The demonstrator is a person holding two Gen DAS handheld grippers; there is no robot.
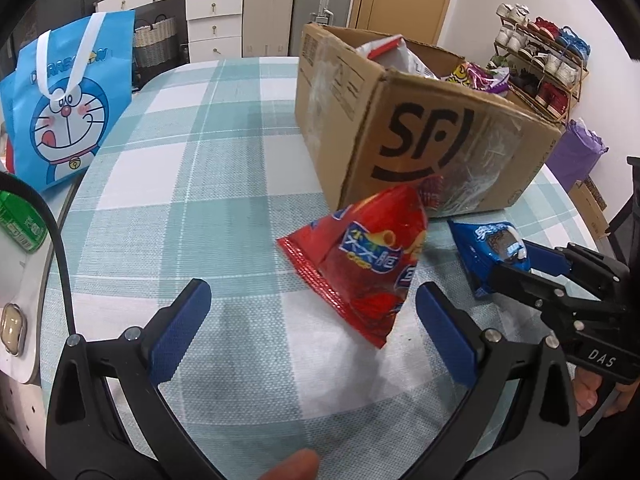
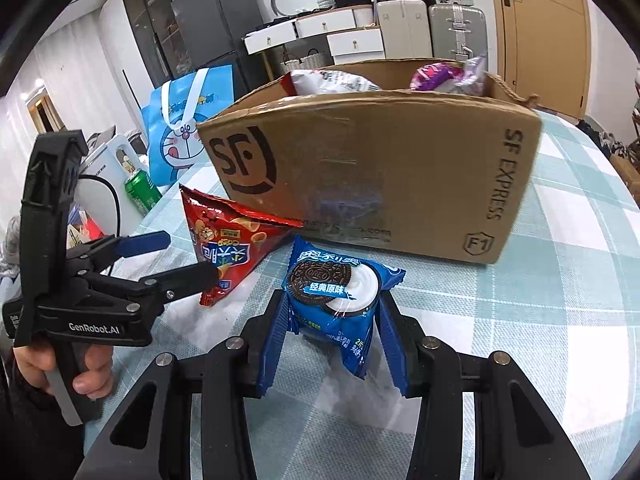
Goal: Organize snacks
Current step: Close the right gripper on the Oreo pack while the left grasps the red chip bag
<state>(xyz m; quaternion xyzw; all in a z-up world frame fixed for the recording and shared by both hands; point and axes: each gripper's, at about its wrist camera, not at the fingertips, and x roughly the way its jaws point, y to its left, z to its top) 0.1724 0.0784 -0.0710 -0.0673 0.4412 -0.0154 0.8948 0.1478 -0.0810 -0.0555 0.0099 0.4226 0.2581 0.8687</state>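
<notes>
A red snack bag (image 1: 360, 264) (image 2: 228, 236) leans against the corner of the cardboard SF box (image 1: 420, 140) (image 2: 380, 168) on the checked tablecloth. My left gripper (image 1: 316, 320) (image 2: 172, 258) stands open just in front of it, and the bag's lower end reaches in near the right finger (image 1: 444, 328) without being pinched. To the right, my right gripper (image 2: 332, 308) (image 1: 516, 264) is shut on a blue cookie packet (image 2: 336, 292) (image 1: 484, 248) close to the box's front wall. Inside the box are a white bag (image 2: 328, 80) and a purple bag (image 2: 444, 76).
A blue cartoon tote bag (image 1: 68, 112) (image 2: 180, 140) stands at the table's left edge with a green can (image 2: 140, 196) beside it. A shoe rack (image 1: 540, 68), drawers and suitcases (image 2: 432, 28) stand beyond the table. A black cable (image 1: 60, 248) runs near my left gripper.
</notes>
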